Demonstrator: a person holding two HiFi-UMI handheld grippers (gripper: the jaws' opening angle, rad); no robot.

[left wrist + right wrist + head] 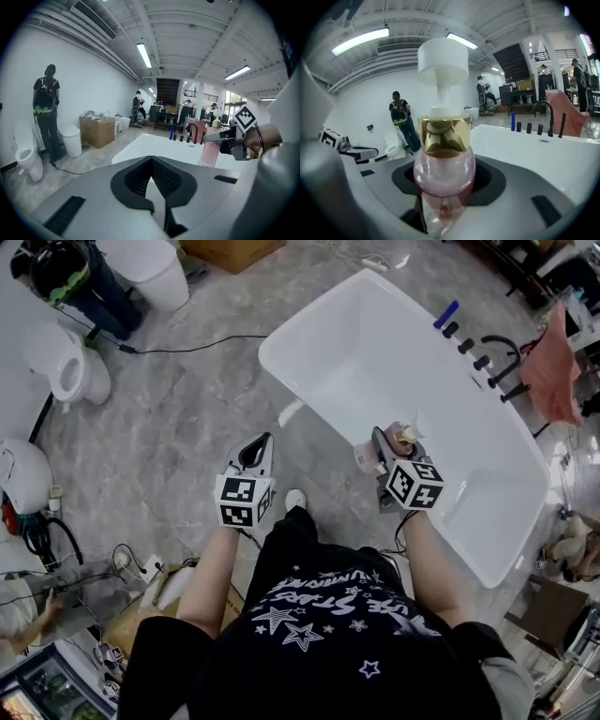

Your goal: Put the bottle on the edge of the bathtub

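Grey marble floor [187, 399] runs under a white bathtub [323, 307], with a toilet [66, 367] off to the left and a person with a backpack [46, 112] standing near it. Black tap fittings [478, 357] and a small blue item [446, 315] line the tub's far rim, and a pink cloth [553, 371] hangs beyond them.

The bottle [444, 164] is rounded and clear pink, with a gold collar and a white pump cap. Whether the pink is liquid or tinted glass is hard to tell. It stands upright in the right tool [386, 457], whose jaws are clamped on its body with the neck and pump rising above them. The bottle's base is hidden between the jaws. From the head view it sits above the tub's near rim, but whether it touches the rim cannot be made out.

The left tool [255, 451] has its jaws closed together and hangs over the floor, just beside the tub's near side and apart from the bottle.
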